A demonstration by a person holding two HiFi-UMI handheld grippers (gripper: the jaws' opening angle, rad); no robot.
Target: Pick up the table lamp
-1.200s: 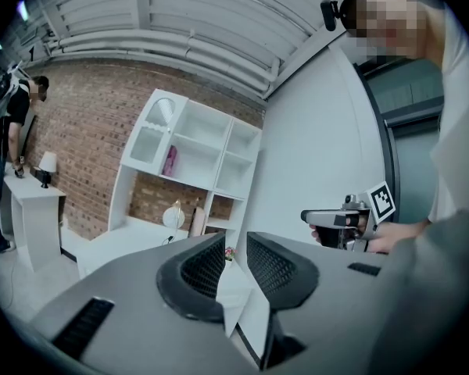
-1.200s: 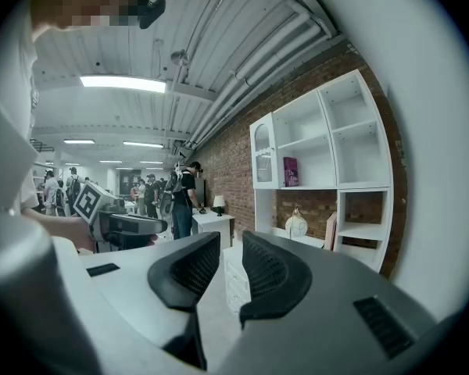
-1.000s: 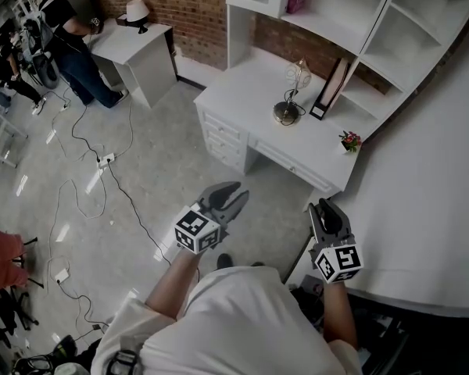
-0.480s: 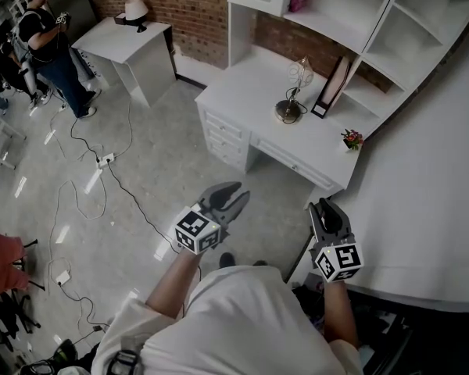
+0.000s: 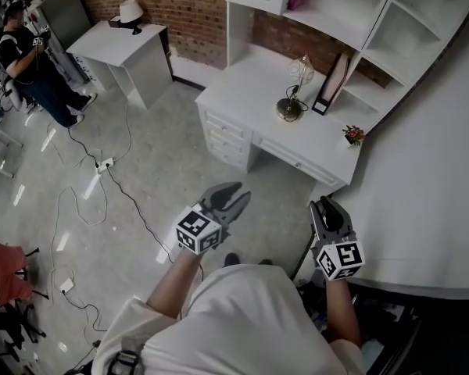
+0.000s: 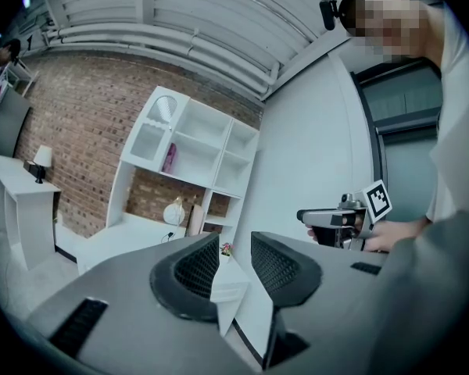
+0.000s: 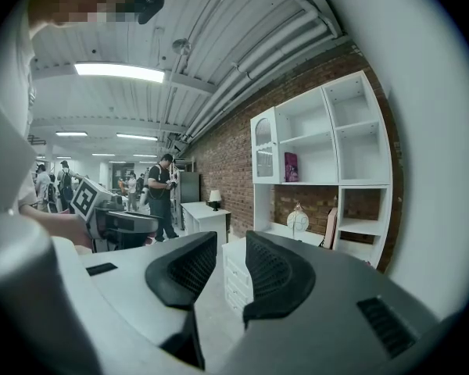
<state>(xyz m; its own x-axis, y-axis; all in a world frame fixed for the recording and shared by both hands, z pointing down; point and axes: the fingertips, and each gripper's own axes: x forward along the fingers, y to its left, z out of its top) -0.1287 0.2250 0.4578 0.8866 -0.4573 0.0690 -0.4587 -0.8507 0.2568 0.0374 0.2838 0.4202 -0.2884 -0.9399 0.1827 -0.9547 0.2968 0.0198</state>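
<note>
Left gripper (image 5: 234,193) and right gripper (image 5: 325,207), jaws apart, empty, well apart from the table lamp (image 5: 300,73) on the desk (image 5: 242,92)

in the head view the desk (image 5: 246,84) sits upper centre, with the table lamp (image 5: 293,92) on it and a potted plant (image 5: 352,135) at its right end. shelves (image 5: 375,30) rise behind. a side table (image 5: 113,41) stands upper left; cables (image 5: 109,182) cross the floor at left.

Rough brick wall (image 5: 194,6), smooth white desk (image 5: 242,92), shiny metal table lamp (image 5: 288,109)
</note>
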